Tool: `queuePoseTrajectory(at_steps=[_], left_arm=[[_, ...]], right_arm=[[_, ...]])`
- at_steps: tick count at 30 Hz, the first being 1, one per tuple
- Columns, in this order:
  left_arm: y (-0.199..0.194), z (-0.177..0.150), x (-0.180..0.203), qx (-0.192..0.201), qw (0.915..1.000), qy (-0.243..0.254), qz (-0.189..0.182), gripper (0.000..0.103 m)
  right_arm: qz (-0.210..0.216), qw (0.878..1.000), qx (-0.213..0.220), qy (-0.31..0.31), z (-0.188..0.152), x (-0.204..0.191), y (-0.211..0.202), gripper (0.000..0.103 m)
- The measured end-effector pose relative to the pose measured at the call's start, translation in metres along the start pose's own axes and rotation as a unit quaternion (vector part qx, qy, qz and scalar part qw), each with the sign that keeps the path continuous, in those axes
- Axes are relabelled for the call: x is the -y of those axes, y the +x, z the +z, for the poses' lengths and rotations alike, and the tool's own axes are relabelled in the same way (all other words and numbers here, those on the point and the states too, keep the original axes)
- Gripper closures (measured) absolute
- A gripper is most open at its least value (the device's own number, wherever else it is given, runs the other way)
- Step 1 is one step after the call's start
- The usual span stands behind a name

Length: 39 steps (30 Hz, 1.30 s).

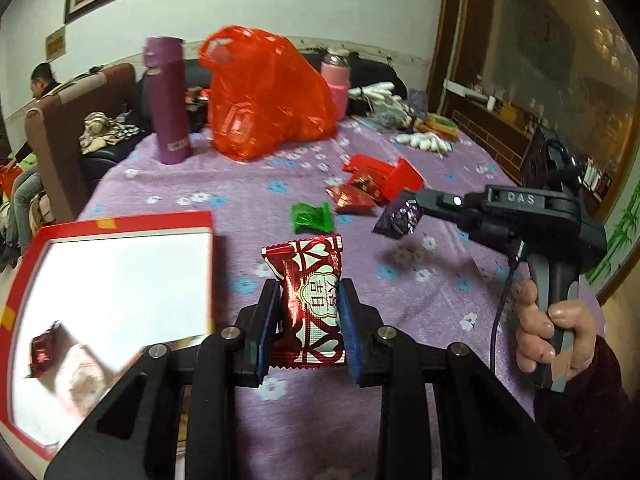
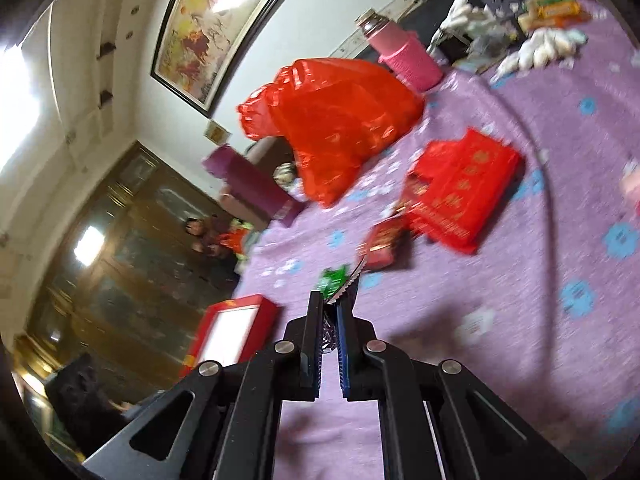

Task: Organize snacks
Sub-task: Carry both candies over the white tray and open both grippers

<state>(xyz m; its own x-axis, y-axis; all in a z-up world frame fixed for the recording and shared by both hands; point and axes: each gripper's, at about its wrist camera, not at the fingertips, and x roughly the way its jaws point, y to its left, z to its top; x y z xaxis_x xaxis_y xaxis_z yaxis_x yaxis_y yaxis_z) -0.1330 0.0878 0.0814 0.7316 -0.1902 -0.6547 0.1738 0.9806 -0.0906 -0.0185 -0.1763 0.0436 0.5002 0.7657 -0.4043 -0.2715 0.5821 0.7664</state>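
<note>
Left wrist view: left gripper [image 1: 310,312] jaws clamp a dark red candy [image 1: 310,300] with white heart print, upright, beside the red box [image 1: 120,224]. Right gripper [image 1: 412,196] pinches a purple foil candy [image 1: 398,218] above the purple flowered tablecloth [image 1: 420,300].

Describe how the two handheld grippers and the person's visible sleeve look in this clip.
Both grippers are black, with angular linkage arms, silver round pivot pins and dark blue ribbed pads on the fingers: left gripper, right gripper. From the left wrist view, the right gripper has a pistol-style handle with a grey strip, raised "DAS" lettering, a small white dot and a black cable. The sleeve is dark maroon.
</note>
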Motion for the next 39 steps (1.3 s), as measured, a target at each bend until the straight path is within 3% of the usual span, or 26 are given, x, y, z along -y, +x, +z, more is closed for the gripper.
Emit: queuePoseTrajectory(at_steps=[7,16,26,33,39], left_arm=[[-0.031,-0.008,-0.044,0.036,0.9981,-0.033,0.037,0.076],[-0.053,-0.032,-0.110,0.046,0.9908,-0.097,0.083,0.076],[-0.060,-0.053,-0.145,0.045,0.9849,-0.130,0.105,0.076],[-0.059,-0.064,-0.153,0.033,0.9843,-0.136,0.108,0.076],[-0.056,-0.068,-0.159,0.024,0.9833,-0.144,0.109,0.076]], right_arm=[[0.065,0.997,-0.029,-0.005,-0.010,-0.051,0.018,0.097],[0.099,0.989,-0.095,-0.050,-0.047,-0.120,0.069,0.098],[0.114,0.974,-0.173,-0.094,-0.099,-0.177,0.130,0.097],[0.113,0.966,-0.198,-0.125,-0.125,-0.205,0.154,0.097],[0.103,0.965,-0.209,-0.124,-0.133,-0.204,0.165,0.096]])
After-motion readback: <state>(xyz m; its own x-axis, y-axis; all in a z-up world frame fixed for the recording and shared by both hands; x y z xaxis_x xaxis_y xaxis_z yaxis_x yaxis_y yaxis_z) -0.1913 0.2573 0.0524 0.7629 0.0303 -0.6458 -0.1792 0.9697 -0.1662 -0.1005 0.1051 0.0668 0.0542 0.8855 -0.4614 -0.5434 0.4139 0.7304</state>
